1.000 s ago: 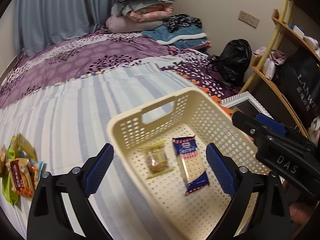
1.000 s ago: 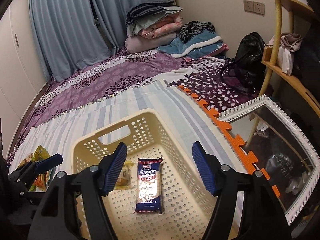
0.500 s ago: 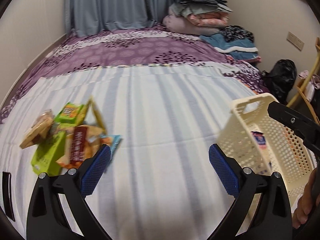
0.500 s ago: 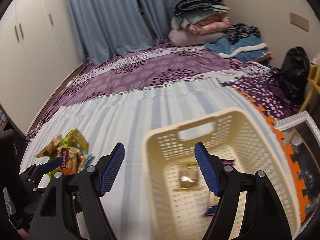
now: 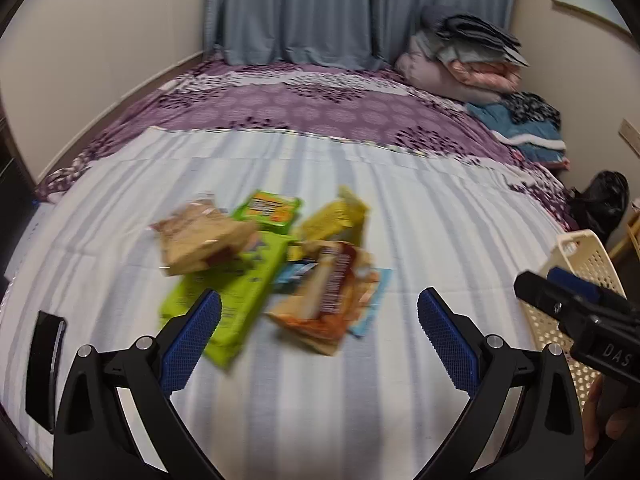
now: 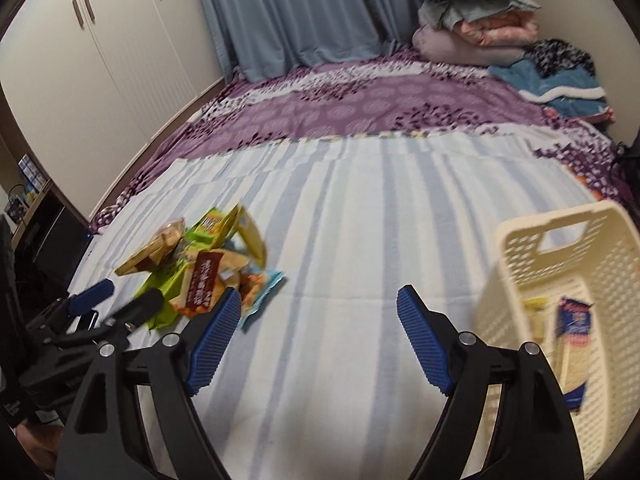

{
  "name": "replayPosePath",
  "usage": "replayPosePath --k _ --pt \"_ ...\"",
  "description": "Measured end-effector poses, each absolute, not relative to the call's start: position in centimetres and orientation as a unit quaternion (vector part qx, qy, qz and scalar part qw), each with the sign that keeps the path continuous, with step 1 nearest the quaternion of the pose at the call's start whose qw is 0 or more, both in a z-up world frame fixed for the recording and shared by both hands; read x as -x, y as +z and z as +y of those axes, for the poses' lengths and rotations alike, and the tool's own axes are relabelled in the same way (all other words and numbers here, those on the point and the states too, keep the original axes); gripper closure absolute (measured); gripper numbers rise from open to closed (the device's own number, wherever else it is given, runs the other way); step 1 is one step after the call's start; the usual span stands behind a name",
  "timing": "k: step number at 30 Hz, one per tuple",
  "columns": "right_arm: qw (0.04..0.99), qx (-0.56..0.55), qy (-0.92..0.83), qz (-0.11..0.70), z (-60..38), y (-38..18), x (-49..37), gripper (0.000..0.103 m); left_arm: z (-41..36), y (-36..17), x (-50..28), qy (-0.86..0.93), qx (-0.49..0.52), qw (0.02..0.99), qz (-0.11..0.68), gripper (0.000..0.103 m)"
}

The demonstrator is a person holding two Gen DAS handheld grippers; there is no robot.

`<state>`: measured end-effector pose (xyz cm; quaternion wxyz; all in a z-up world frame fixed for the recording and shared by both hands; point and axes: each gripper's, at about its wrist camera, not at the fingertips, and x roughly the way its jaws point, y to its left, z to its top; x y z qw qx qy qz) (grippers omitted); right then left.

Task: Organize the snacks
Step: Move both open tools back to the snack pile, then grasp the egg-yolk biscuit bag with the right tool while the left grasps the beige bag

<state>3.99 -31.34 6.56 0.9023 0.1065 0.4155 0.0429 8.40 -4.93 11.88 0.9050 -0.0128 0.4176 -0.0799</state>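
1. Striped sheet (image 5: 320,400) is covering the near part of the bed, with a purple quilt (image 5: 320,108) lying beyond it toward 12 o'clock.
2. Snacks (image 5: 272,268) are sitting in a loose, blurred pile on the sheet, just past the left gripper (image 5: 318,338) at 11 to 12 o'clock in the left view.
3. Left gripper is hanging above the sheet with its jaws spread wide, gripping nothing.
4. Right gripper (image 6: 320,342) is opening its jaws, with only bare sheet showing between them.
5. Basket (image 6: 516,248) is standing at 3 o'clock in the right view, well apart from the pile at 9 to 10 o'clock.
6. Blue packet (image 6: 572,344) and a yellow packet (image 6: 538,316) are lying inside the basket, side by side.
7. Folded bedding (image 6: 472,28) is resting at the far end, near 1 o'clock.
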Motion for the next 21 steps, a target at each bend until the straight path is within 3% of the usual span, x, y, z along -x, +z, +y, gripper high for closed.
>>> replayPosePath --k 11,21 --pt "0.867 -0.143 0.115 0.464 -24.1 2.2 -7.7 0.023 6.5 9.9 -11.0 0.000 0.114 0.895 0.432 0.003" --pt "0.856 -0.141 0.116 0.484 -21.1 0.1 -10.5 0.023 8.4 9.4 -14.5 -0.015 0.159 0.881 0.445 0.003"
